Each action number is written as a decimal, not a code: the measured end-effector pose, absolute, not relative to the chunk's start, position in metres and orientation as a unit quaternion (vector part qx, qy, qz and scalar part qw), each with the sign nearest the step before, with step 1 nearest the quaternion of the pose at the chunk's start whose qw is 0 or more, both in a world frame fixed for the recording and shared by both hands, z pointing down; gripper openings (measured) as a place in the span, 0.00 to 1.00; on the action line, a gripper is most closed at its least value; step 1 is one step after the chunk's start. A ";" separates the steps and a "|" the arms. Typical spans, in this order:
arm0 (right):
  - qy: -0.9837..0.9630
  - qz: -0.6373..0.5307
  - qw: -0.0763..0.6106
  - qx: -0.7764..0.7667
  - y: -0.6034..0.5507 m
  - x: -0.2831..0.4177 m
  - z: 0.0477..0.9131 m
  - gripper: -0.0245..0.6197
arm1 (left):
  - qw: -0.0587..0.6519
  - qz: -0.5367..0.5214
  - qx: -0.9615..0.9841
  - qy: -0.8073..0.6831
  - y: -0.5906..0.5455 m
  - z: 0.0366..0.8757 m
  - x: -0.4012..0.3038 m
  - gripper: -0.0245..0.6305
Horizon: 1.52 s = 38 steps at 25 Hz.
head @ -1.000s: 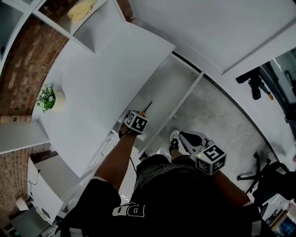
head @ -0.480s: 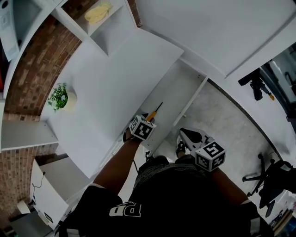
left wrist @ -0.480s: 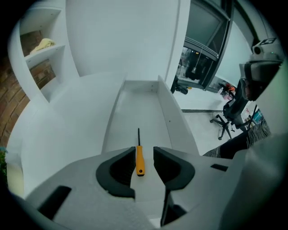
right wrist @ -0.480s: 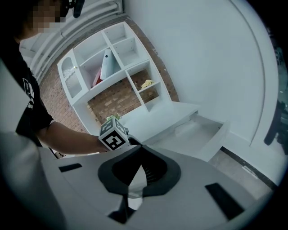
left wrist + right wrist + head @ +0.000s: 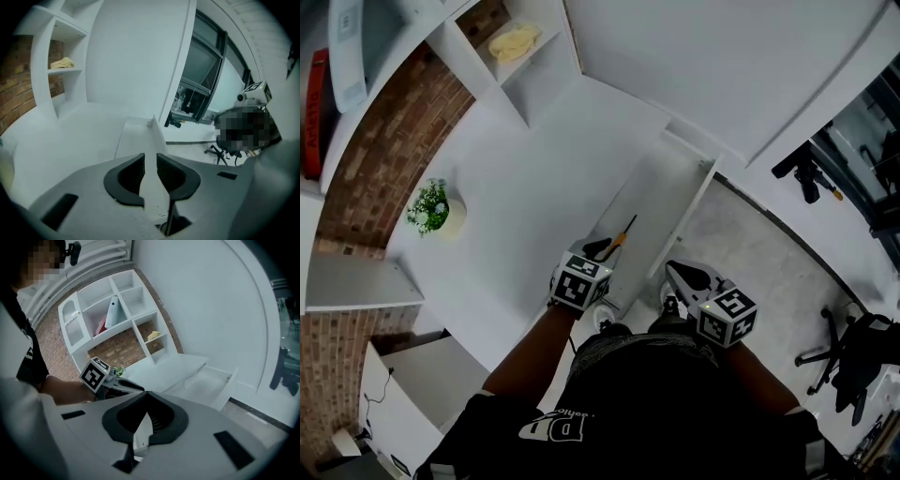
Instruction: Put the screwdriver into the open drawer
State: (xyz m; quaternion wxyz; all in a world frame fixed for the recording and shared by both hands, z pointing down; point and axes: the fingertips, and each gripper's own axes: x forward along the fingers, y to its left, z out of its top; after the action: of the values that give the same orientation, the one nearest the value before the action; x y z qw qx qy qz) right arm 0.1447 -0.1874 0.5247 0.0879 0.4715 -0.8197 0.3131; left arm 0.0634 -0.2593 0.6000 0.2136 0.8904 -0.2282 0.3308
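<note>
The screwdriver (image 5: pixel 620 236), orange handle and dark shaft, lies in the open white drawer (image 5: pixel 670 192) under the desk. My left gripper (image 5: pixel 600 249) hangs just above its handle end, apart from it. Its jaws are closing to a narrow gap with nothing between them (image 5: pixel 150 161). The left gripper view shows the drawer (image 5: pixel 133 136) ahead, and the gripper's body hides the screwdriver. My right gripper (image 5: pixel 672 269) hovers to the right, near the drawer's front corner, shut and holding nothing (image 5: pixel 145 395). The right gripper view shows the left gripper (image 5: pixel 123 384) and the drawer (image 5: pixel 206 380).
A white desk top (image 5: pixel 534 178) runs left of the drawer, with a small potted plant (image 5: pixel 431 208) on it. Wall shelves hold a yellow cloth (image 5: pixel 514 42) and a red book (image 5: pixel 313 112). An office chair (image 5: pixel 853 361) and a black device (image 5: pixel 804 173) stand on the floor.
My left gripper has lifted up and back from the drawer, leaving the screwdriver lying inside. The right gripper has drifted slightly toward the drawer.
</note>
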 end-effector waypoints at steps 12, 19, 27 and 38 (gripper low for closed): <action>-0.803 0.285 0.026 0.523 -0.172 0.092 0.490 0.04 | 0.166 0.219 0.942 -0.190 -0.224 0.501 0.008 0.08; -0.817 0.252 0.036 0.517 -0.160 0.057 0.480 0.04 | 0.180 0.181 0.952 -0.170 -0.198 0.477 -0.022 0.07; -0.845 0.215 0.037 0.489 -0.160 0.044 0.452 0.04 | 0.184 0.153 0.948 -0.209 -0.164 0.455 -0.040 0.07; -0.876 0.199 0.049 0.437 -0.080 0.095 0.435 0.04 | 0.191 0.104 0.925 -0.310 -0.101 0.437 -0.005 0.07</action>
State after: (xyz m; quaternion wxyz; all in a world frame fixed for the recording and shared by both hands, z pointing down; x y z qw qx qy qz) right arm 0.0952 -0.0802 0.4354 0.0486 0.4369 -0.8758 0.1993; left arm -0.0050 -0.1015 0.4373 0.1914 0.9255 -0.3099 0.1041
